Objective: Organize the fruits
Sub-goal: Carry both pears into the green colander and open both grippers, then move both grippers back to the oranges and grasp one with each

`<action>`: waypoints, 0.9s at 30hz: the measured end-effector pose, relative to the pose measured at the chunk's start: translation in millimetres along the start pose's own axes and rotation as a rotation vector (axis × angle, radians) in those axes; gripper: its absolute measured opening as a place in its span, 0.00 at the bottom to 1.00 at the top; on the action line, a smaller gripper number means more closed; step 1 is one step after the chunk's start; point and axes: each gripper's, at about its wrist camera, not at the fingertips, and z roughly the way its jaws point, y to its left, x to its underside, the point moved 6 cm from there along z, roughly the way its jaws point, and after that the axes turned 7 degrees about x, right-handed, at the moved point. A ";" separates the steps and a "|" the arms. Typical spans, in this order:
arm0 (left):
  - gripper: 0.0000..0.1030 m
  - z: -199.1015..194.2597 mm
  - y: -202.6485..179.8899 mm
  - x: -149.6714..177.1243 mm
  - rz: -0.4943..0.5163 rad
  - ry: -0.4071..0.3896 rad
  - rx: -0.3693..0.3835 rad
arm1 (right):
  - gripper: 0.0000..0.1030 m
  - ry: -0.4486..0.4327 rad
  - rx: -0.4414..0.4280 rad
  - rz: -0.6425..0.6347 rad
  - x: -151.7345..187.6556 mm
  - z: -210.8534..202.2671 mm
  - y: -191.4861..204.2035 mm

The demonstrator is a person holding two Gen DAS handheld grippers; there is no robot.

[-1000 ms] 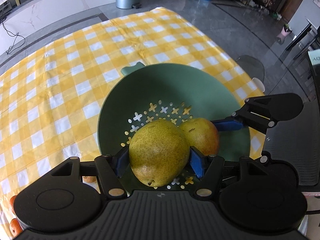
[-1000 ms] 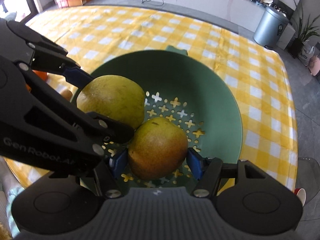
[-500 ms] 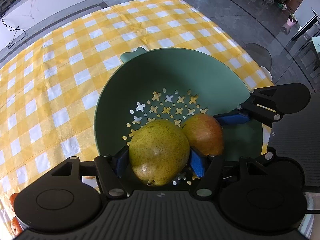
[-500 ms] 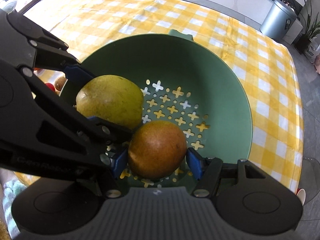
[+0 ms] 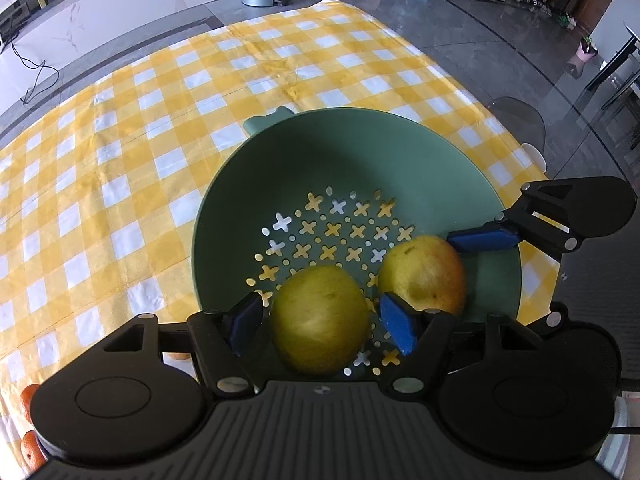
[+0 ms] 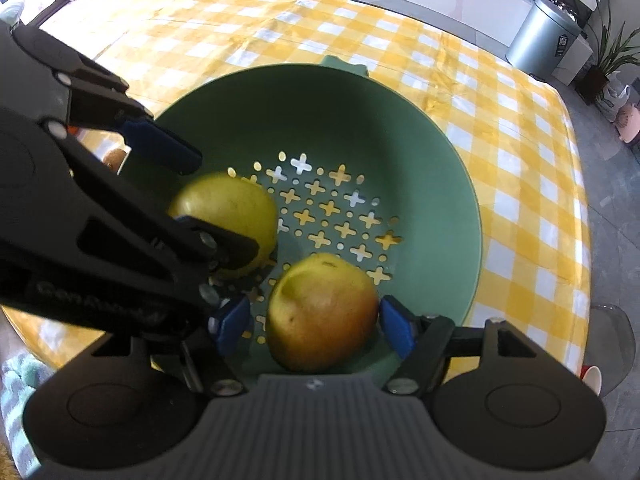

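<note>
**Both pears let go in the colander**

Opened just now, both sets of jaws, since the earlier frames where each clamped a pear. Left gripper point(image 5: 322, 318) now spread apart around the green pear point(image 5: 320, 320), blue pads point(image 5: 245, 322) clear of its skin on either side. Right gripper point(image 6: 314, 324) likewise spread around the reddish pear point(image 6: 322, 316), a thin gap showing at each pad. Seen too from the other side: right gripper point(image 5: 440, 276) flanking the reddish pear point(image 5: 422, 274), left gripper point(image 6: 188, 192) over the green pear point(image 6: 224, 208).

Resting in the colander point(image 5: 400, 152), both pears, on the floor of cross-shaped holes, near each other at the near side, a narrow gap between them. Standing on the checked yellow cloth point(image 5: 120, 160), the colander, its small handle tab pointing away.

Glimpsed at the lower left edge past the left gripper, some orange fruit point(image 5: 30, 446) on the cloth. Beyond the table, a grey bin point(image 6: 544, 36).
</note>
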 end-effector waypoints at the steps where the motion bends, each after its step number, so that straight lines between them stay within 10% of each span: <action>1: 0.77 -1.5 -0.6 0.5 0.000 -0.004 0.001 | 0.67 -0.003 0.002 0.000 -0.2 -3.3 1.4; 27: 0.77 -134.2 -3.0 57.1 -0.024 -0.280 -0.059 | 0.82 -0.274 0.024 0.194 16.8 -101.8 42.0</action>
